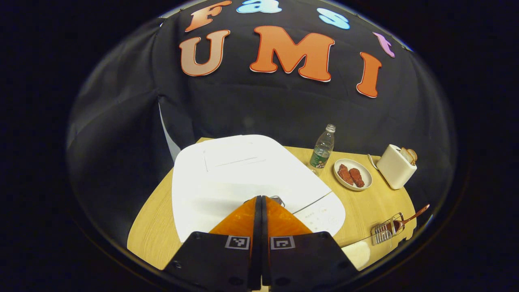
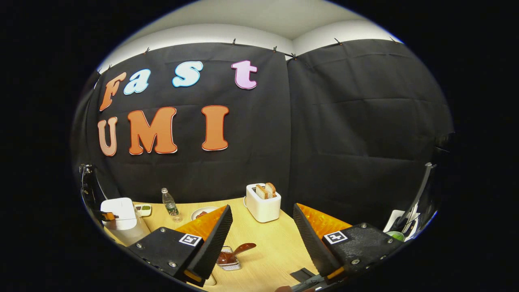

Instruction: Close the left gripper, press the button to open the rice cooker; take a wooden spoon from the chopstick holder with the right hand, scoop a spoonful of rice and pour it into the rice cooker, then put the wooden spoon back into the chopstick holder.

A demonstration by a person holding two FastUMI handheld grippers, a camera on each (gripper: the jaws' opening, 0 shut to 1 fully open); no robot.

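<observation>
In the left gripper view our left gripper (image 1: 261, 199) has its jaws clenched together, empty, poised over the front edge of the white rice cooker (image 1: 243, 178), whose lid is down; we judge the button press is the step in hand, and it calls for a short push down. Our right gripper (image 2: 262, 231) waits with jaws released. Beyond it, the wooden spoon (image 2: 235, 251) rests in the chopstick holder (image 2: 229, 263) on the counter (image 2: 271, 243).

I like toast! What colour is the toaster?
The boxy toaster holding bread is cream-white, clearest in the right gripper view.
</observation>
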